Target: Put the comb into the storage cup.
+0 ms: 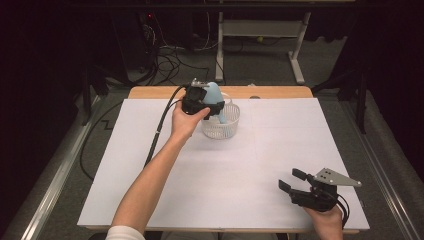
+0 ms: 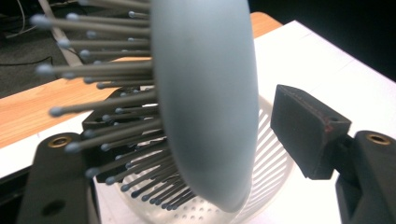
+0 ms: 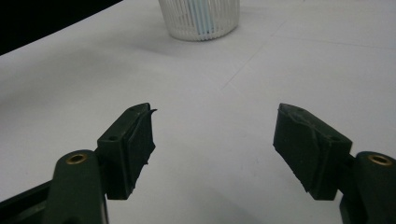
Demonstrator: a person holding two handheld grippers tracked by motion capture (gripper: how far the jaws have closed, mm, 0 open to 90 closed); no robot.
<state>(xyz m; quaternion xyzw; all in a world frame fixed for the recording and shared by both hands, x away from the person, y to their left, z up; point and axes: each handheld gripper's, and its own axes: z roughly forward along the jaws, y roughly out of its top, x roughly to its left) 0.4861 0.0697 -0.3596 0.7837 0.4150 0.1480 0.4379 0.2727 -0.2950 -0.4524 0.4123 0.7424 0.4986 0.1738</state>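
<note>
A light blue hairbrush (image 1: 212, 94) stands upright in a white slatted basket (image 1: 221, 125) at the table's far middle. My left gripper (image 1: 215, 107) reaches it from the left, with the brush head between the jaws. In the left gripper view the brush head (image 2: 205, 93) is close up. Its bristles point toward the left jaw, and a gap separates it from the right pad (image 2: 306, 128), so my left gripper (image 2: 205, 126) is open. My right gripper (image 1: 291, 179) rests near the front right corner, open and empty (image 3: 215, 135).
White paper (image 1: 225, 170) covers the wooden table (image 1: 280, 92). From the right gripper view the basket (image 3: 201, 18) stands far off with something blue behind its slats. Cables and a desk frame (image 1: 260, 30) lie on the dark floor beyond the table.
</note>
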